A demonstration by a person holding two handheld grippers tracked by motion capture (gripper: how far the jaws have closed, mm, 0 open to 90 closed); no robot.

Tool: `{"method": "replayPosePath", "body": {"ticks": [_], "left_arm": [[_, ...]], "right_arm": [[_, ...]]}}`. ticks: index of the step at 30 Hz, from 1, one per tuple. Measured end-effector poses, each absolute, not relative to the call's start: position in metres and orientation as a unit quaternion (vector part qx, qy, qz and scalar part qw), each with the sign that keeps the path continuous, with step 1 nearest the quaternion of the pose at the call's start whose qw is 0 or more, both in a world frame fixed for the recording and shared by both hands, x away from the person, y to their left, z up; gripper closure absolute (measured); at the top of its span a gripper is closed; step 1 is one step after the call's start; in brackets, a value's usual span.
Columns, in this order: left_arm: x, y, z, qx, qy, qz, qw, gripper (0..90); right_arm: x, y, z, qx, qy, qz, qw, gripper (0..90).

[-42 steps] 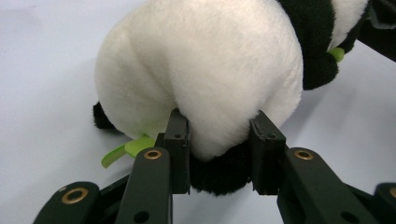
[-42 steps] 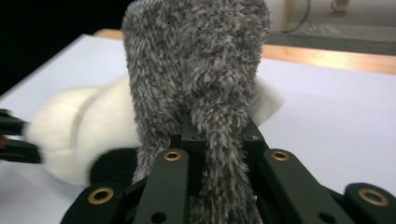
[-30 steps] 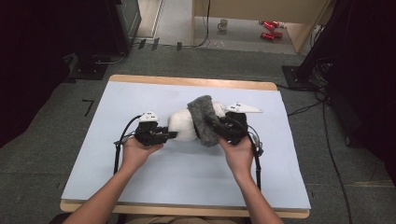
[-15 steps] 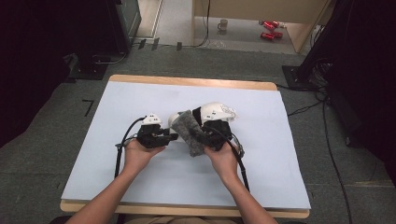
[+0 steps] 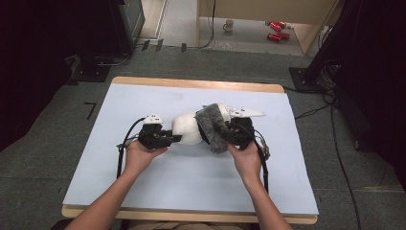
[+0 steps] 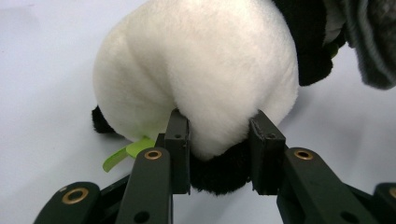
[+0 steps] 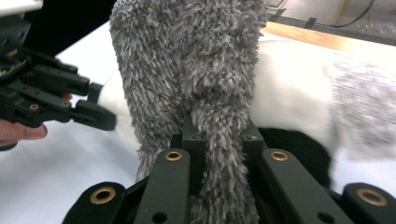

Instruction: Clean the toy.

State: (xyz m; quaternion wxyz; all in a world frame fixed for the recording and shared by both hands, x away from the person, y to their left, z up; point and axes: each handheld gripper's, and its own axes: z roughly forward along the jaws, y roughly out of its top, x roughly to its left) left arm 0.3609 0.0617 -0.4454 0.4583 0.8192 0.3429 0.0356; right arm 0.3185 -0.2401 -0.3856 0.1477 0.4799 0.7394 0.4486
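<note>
One plush toy (image 6: 196, 74) pinched by left gripper (image 6: 219, 154); one grey sock (image 7: 187, 70) pinched by right gripper (image 7: 217, 140).

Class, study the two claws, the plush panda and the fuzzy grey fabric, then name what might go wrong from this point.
1. The left claw pinches only a fold of the plush panda, so the toy may slip free if pulled.
2. The right claw grips a narrow bunch of fuzzy grey fabric, which might slide out.
3. The green tag lies beside the left jaw and could snag.
</note>
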Motion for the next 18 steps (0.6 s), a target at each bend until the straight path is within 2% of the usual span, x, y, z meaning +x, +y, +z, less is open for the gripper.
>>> {"method": "replayPosePath", "body": {"ticks": [4,7,18], "left_arm": [[0.365,0.065,-0.445,0.822,0.34,0.04,0.454,66.2],[0.367,0.066,-0.446,0.828,0.328,0.045,0.452,66.2],[0.372,0.073,-0.449,0.831,0.315,0.03,0.457,66.2]], "right_arm": [[0.319,-0.26,-0.383,0.501,0.721,0.454,0.152,79.2],[0.322,-0.268,-0.391,0.511,0.716,0.459,0.122,78.7],[0.322,-0.297,-0.391,0.548,0.695,0.444,0.138,79.0]]}}
